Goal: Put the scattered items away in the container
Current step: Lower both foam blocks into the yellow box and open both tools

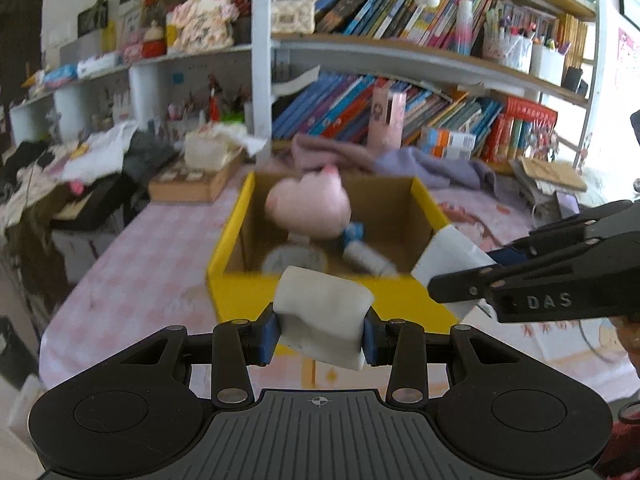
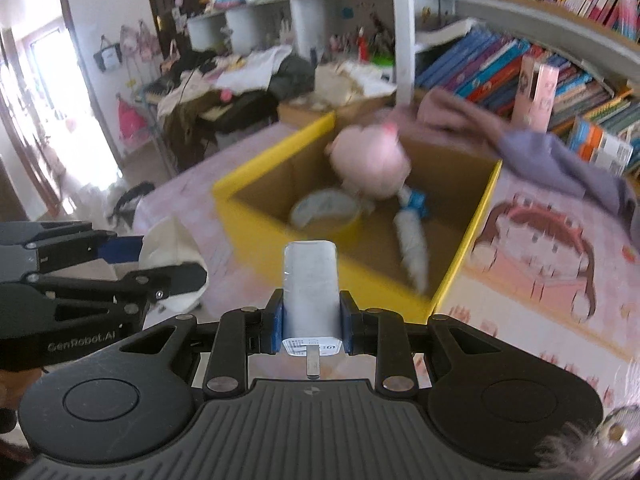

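Observation:
A yellow cardboard box [image 1: 256,292] [image 2: 464,256] stands open on the pink tablecloth. Inside it lie a pink plush toy [image 1: 308,204] [image 2: 370,160], a tape roll [image 1: 294,260] [image 2: 324,210] and a white bottle with a blue label [image 1: 366,258] [image 2: 412,240]. My left gripper [image 1: 322,332] [image 2: 168,260] is shut on a soft white pack [image 1: 324,300] [image 2: 170,236], just short of the box's near wall. My right gripper [image 2: 312,320] [image 1: 460,270] is shut on a white charger plug [image 2: 310,280] [image 1: 444,254], its metal prong pointing back at the camera, near the box's front corner.
Purple cloth [image 1: 432,166] [image 2: 552,152] is heaped behind the box, with a pink carton [image 1: 386,120] standing by it. Bookshelves [image 1: 400,52] run along the back. A flat wooden box [image 1: 192,184] and piled clothes [image 1: 100,152] crowd the far left. A cartoon face is printed on the tablecloth [image 2: 536,240].

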`<state>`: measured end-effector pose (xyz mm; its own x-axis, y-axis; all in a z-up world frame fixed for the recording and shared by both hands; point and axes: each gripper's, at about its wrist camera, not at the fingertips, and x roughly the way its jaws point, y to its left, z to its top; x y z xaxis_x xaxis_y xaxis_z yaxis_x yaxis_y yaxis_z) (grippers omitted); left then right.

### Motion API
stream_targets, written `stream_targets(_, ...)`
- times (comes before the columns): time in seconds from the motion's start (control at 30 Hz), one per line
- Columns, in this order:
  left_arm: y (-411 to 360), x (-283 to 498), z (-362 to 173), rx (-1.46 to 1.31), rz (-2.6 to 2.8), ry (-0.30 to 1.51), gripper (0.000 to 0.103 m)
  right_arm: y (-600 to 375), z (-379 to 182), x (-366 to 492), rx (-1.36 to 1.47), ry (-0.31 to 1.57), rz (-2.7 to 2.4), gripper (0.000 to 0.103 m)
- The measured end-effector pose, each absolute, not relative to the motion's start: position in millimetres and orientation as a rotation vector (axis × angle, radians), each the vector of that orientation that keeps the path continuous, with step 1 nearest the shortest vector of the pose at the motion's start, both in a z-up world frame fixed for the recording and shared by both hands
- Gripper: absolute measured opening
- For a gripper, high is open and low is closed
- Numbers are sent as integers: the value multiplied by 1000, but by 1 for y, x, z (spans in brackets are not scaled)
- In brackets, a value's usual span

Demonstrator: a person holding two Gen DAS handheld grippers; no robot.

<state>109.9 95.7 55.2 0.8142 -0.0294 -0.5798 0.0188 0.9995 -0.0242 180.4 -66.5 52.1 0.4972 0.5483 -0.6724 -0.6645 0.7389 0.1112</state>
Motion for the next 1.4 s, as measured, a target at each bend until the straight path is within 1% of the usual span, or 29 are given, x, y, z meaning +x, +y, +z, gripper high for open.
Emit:
stream_targets(0.2,85,153,58,19,-47,608,39,-64,61,234,-202,685,684,25)
stream_targets(0.4,74,196,46,56,-82,660,39,-53,55,289,-259,675,638,25)
stream_targets(0.67,58,249,24,99,-158,753,39,-19,17,347,-525,729,626,25)
stream_targets(0.9,48,279,-1,138,-204,875,39,4,-17,373,-750,792,673,25)
stream_targets(0.93,47,281,-3,139,-214,885,39,6,-21,375,-780,796,678,23)
stream_targets(0.97,47,282,-6,136,-221,893,39,8,-25,377,-803,798,684,19)
stream_targets(1.1,44,283,-12,137,-227,915,40,11,-30,381,-822,809,698,18)
stream_targets(1.27,45,279,-11,120,-231,917,43,10,-31,387,-771,834,706,18)
stream_targets(1.37,44,281,-10,126,-224,911,47,9,-29,387,-741,836,705,19)
stream_targets(1.4,44,280,-10,125,-217,903,53,8,-27,387,-726,833,704,19)
